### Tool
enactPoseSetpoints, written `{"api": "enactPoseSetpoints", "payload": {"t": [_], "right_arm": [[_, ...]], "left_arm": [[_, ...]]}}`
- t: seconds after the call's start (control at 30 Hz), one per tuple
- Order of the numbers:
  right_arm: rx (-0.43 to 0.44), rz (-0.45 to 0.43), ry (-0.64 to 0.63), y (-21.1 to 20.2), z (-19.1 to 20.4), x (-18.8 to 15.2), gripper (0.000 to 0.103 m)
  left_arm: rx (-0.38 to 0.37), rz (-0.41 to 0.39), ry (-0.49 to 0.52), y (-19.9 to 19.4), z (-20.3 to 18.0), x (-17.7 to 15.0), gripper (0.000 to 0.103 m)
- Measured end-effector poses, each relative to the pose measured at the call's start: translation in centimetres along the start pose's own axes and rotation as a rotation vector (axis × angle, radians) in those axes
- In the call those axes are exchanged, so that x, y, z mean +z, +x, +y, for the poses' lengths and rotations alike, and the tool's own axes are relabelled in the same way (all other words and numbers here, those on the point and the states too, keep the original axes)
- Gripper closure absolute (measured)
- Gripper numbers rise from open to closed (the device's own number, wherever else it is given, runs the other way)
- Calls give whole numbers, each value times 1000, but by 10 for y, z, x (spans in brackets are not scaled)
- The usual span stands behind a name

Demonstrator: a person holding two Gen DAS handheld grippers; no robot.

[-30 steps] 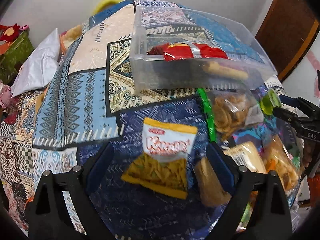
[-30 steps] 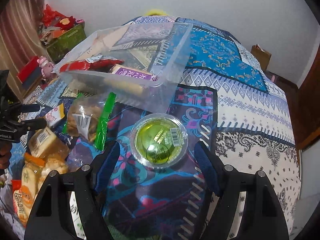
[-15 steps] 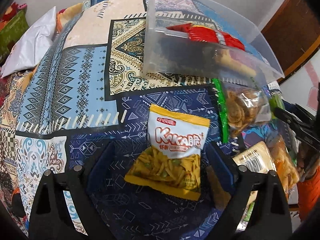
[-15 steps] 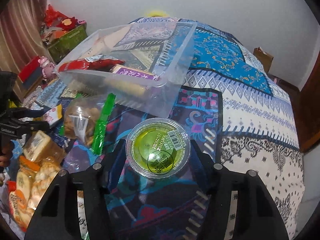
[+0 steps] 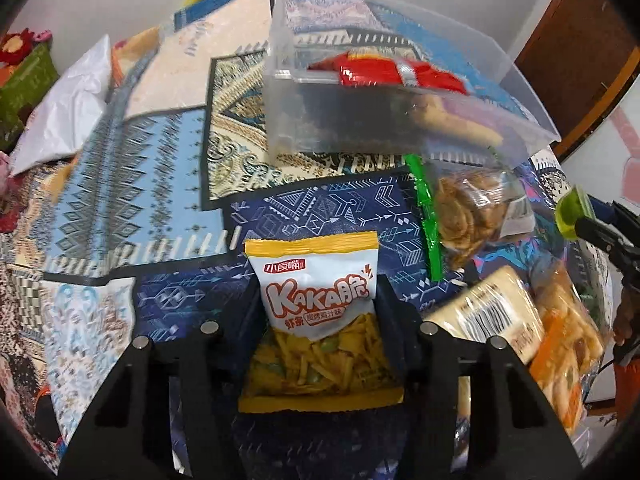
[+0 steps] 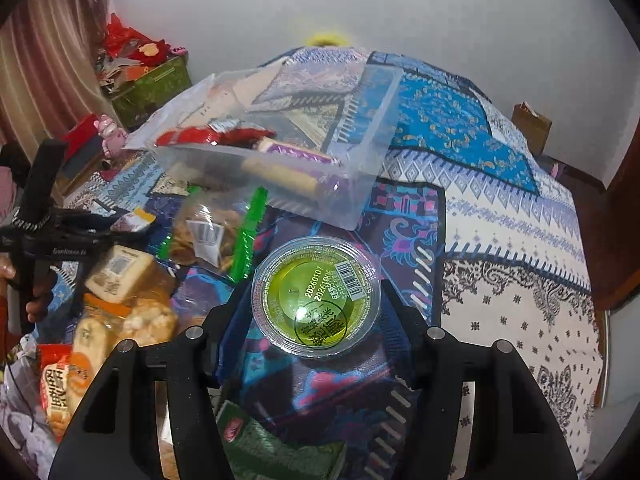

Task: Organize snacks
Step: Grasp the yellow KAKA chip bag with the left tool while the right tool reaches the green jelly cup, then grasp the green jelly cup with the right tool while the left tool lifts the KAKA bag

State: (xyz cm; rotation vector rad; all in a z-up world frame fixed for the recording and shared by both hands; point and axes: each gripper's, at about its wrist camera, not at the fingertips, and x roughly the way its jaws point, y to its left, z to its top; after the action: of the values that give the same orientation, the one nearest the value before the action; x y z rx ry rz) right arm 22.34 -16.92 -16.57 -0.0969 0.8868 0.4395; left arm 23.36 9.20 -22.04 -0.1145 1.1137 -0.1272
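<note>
while tilted down, both hand-held grippers [image 5: 318,312] loaded

Patchwork bedspread [image 6: 500,216], white pillow [image 5: 68,112], striped curtain [image 6: 36,60], brown door [image 5: 580,40]

Materials before you: plastic, foil, cloth.
Your chip packet [image 5: 320,304] is glossy film; the bin [image 6: 360,184] clear smooth plastic; the bedspread [image 6: 520,264] matt printed cloth.

white-and-yellow foil chip packet printed "KaKa" [image 5: 318,312]: upright, between black gripper fingers, over the blue patterned quilt | round clear-lidded cup of green jelly [image 6: 317,297]: lid up (date stamp legible), level, between black fingers | clear plastic bin [image 6: 360,184]: tilted on quilt, holds red wrapper and purple-labelled roll
</note>
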Motion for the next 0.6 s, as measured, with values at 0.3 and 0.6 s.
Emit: {"api": "enactPoseSetpoints", "payload": {"t": [0.3,0.6], "right_arm": [[27,-91,1,-17,10,29,46],[37,-166,0,-12,19,70,46]], "left_arm": [[18,-180,16,-62,-10,22,50],[-16,-306,7,-84,-25,73,50]]}}
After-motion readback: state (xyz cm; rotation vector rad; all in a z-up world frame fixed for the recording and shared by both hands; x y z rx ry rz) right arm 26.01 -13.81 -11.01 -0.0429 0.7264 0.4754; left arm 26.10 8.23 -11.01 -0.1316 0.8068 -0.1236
